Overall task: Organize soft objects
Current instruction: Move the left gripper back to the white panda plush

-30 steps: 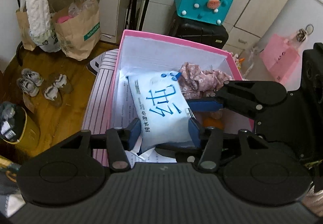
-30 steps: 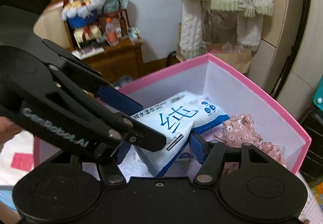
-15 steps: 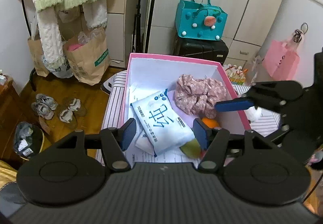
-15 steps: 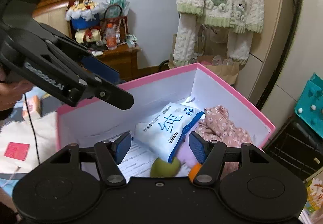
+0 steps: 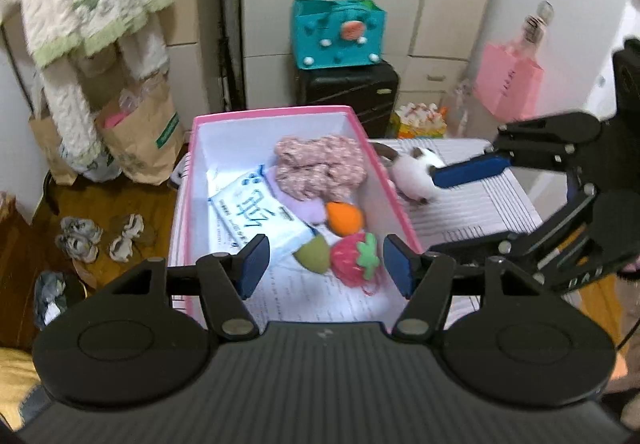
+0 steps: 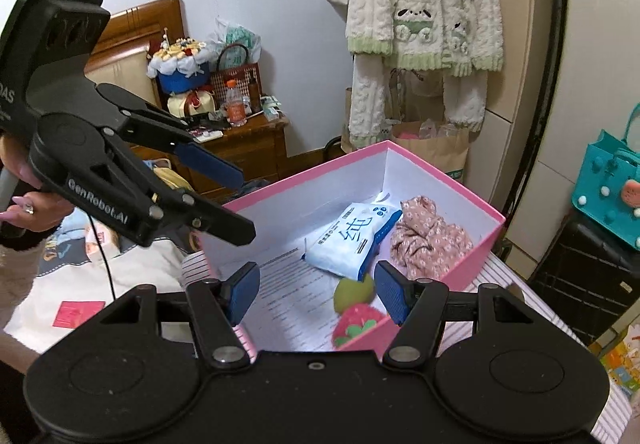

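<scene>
A pink box (image 5: 188,199) with white inside stands on a striped surface. In it lie a blue-and-white wet-wipes pack (image 5: 256,213), a pink floral cloth (image 5: 320,165), a lilac soft piece (image 5: 296,203), an orange plush (image 5: 344,217), a green plush (image 5: 314,258) and a red strawberry plush (image 5: 354,258). My left gripper (image 5: 324,270) is open and empty above the box's near end. My right gripper (image 6: 316,294) is open and empty over the box's near edge (image 6: 486,248). A white-and-brown plush (image 5: 416,173) lies outside the box on the right.
The striped surface (image 5: 480,203) carries the box. A black suitcase (image 5: 352,91) with a teal bag (image 5: 336,31) stands behind. Paper bags (image 5: 140,139) and shoes (image 5: 96,238) sit on the wooden floor at left. A wooden cabinet (image 6: 240,151) stands beyond.
Both grippers have let go of the wipes pack and pulled back and up from the box. The pack now lies in the box. The right gripper has moved off to the right.
</scene>
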Action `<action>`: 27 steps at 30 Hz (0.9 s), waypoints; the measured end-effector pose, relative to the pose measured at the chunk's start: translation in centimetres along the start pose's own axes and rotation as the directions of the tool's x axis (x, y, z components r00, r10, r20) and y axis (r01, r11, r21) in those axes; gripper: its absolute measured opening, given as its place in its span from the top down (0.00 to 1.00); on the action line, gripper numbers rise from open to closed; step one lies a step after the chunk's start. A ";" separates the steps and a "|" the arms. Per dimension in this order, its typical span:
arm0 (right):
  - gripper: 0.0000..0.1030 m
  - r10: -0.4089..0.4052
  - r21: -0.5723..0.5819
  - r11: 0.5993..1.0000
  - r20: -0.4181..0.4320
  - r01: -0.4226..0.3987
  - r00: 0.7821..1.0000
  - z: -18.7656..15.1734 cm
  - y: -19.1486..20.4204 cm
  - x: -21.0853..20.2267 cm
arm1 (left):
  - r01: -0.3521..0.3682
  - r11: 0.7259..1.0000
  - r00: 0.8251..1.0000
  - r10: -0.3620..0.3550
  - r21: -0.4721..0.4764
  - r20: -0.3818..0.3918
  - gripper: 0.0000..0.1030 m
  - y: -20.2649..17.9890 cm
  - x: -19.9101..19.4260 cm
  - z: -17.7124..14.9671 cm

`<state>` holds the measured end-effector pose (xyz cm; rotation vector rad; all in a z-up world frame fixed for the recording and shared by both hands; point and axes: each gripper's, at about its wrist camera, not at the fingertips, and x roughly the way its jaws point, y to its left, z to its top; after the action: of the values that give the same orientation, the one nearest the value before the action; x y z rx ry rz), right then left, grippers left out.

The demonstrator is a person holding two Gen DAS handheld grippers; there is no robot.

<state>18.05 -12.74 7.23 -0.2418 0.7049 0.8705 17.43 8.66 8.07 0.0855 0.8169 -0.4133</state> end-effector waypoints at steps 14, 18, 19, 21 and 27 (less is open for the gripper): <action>0.32 -0.077 -0.002 0.997 0.026 0.077 0.997 -5.2 0.4 -7.3 | 0.033 0.976 0.999 -0.024 0.214 -0.045 0.35 -8.8 -2.0 -1.5; 0.32 -0.096 0.008 0.995 0.044 0.096 0.994 -6.6 -0.2 -8.8 | 0.062 0.966 0.997 -0.052 0.250 -0.049 0.33 -10.9 -1.7 -1.4; 0.31 -0.100 0.011 0.995 0.047 0.100 0.994 -6.9 -0.3 -9.1 | 0.071 0.964 0.997 -0.059 0.256 -0.051 0.33 -11.4 -1.5 -1.3; 0.31 -0.107 0.022 0.994 0.051 0.106 0.993 -7.6 -0.8 -9.6 | 0.091 0.960 0.995 -0.079 0.266 -0.055 0.32 -12.3 -1.0 -1.1; 0.31 -0.128 0.051 0.991 0.045 0.126 0.991 -9.3 -2.4 -10.3 | 0.139 0.951 0.990 -0.126 0.277 -0.066 0.29 -14.5 1.1 -0.3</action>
<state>11.06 -24.92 6.82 -0.2191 0.6573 0.7346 12.24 -4.91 8.32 0.3075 0.8087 -0.6560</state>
